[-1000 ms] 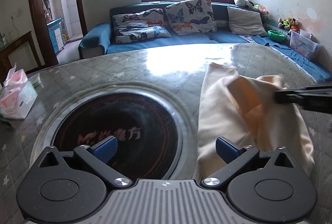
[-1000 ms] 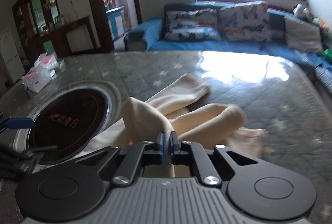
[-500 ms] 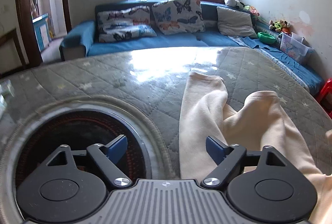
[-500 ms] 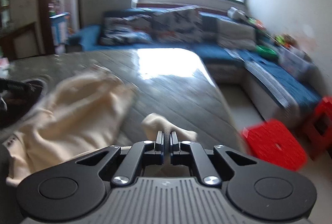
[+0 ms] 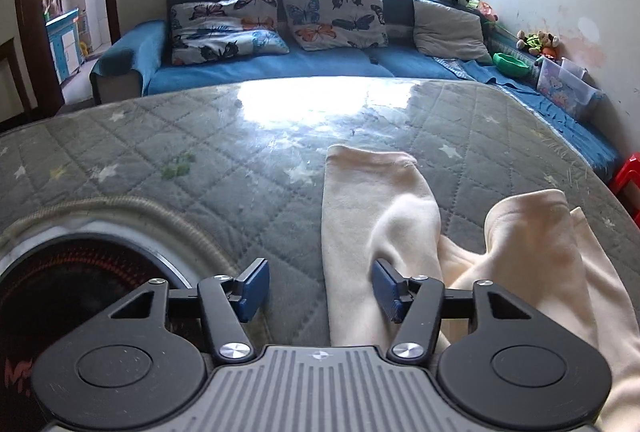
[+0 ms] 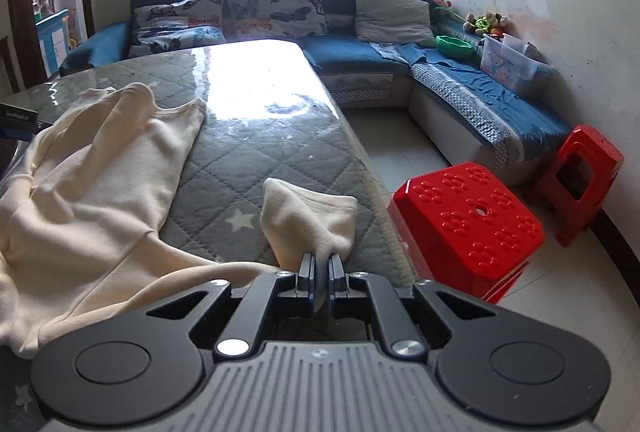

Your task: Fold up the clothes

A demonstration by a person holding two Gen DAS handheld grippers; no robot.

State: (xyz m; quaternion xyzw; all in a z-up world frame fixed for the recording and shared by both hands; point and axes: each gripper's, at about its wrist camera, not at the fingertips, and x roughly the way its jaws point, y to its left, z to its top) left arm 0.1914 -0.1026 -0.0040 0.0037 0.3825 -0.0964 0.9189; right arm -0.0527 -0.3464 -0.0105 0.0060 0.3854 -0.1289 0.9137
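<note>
1. A cream fleece garment (image 5: 372,216) lies crumpled on the quilted grey surface (image 5: 200,151), soft and thick.
2. One tube-like end stretches flat away toward the sofa side, its hem open.
3. A second fold bunches up beside it, rumpled.
4. Near the surface's edge, a corner (image 6: 308,220) is lifted and pinched, pulled to a peak.

The garment (image 6: 100,167) is seen in plain cream. The desk (image 5: 224,151) is covered in grey quilted cloth sewn in diamonds and dotted with pale stars. The sofa (image 5: 280,63) is upholstered in blue, and two cushions (image 5: 336,11) are printed with butterflies on white. Two stools (image 6: 468,220) are moulded in bright red. A green bowl (image 6: 454,45) is seen on the sofa.
</note>
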